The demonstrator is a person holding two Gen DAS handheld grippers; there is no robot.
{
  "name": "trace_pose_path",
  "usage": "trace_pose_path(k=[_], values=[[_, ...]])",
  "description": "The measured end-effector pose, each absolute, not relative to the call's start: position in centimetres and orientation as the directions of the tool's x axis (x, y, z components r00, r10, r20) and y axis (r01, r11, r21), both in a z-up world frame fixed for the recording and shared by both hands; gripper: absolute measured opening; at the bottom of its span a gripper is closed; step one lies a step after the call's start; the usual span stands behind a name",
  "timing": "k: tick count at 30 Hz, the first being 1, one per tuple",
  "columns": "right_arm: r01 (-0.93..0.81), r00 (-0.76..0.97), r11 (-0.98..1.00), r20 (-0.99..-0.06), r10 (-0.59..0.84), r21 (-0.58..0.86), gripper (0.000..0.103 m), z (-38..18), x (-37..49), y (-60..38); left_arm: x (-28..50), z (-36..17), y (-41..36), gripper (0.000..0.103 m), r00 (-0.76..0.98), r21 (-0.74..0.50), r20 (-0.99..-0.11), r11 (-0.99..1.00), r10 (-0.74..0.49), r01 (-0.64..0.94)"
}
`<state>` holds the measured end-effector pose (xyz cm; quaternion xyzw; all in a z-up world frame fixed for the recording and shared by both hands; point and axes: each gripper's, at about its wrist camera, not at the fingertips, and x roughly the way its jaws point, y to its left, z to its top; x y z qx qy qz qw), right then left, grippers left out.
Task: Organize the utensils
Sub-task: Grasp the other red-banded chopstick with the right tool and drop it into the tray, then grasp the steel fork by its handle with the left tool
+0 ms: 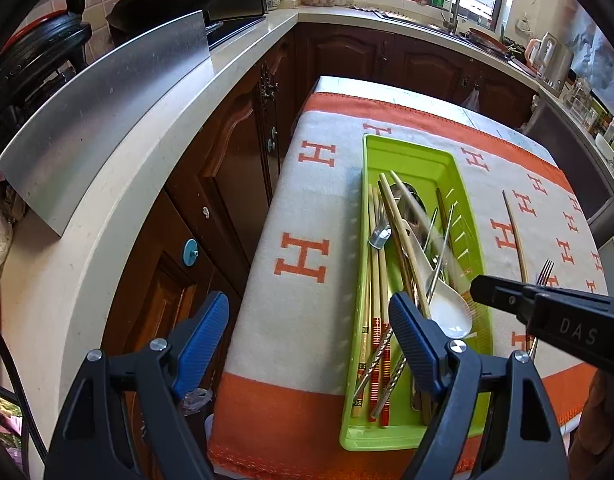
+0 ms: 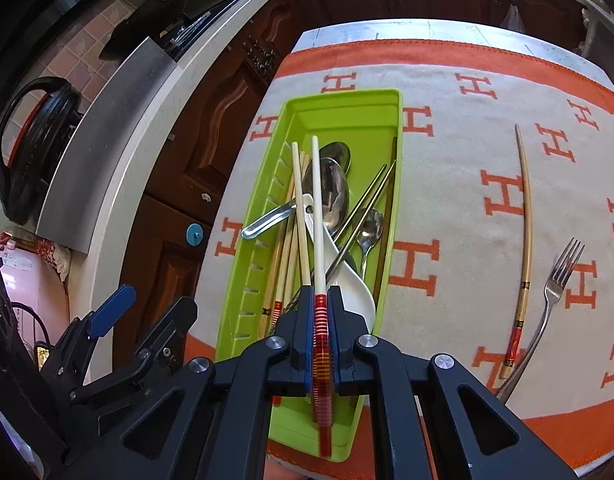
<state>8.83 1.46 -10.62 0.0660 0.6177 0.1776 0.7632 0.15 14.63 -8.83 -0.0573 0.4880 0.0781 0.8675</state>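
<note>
Right gripper (image 2: 322, 304) clamps a red-handled chopstick (image 2: 317, 216) above the green tray (image 2: 243, 280); left gripper (image 1: 309, 320) stands wide, empty.

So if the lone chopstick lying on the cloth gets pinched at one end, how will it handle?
The chopstick is long and thin, so probably light and stiff. Gripped at one end, it may pivot. On the towel it probably won't roll far.

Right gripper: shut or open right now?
Shut. In the right wrist view the right gripper has its pads pressed on the red-banded end of a chopstick, which sticks out over the green tray.
</note>
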Motion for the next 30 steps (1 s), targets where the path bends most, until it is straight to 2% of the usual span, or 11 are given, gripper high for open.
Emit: trace_pose_path(k=[3,5,30], values=[[-0.200,0.162,0.926,-0.921,0.353,0.320,0.018,-10.7,8.6,1.7,0.2,-8.9,14.6,0.081,0.508,-0.023,-0.858,0.982,0.078,-0.190],[-0.209,0.174,0.926,-0.920,0.352,0.315,0.020,-10.5,8.3,1.7,0.2,-9.0,14.5,0.081,0.506,-0.021,-0.859,0.982,0.079,-0.188],[-0.178,0.277,0.930,-0.891,0.360,0.320,0.020,-8.1,6.4,-3.8,-0.2,-8.5,10.8,0.082,0.496,0.037,-0.863,0.991,0.094,-0.125]])
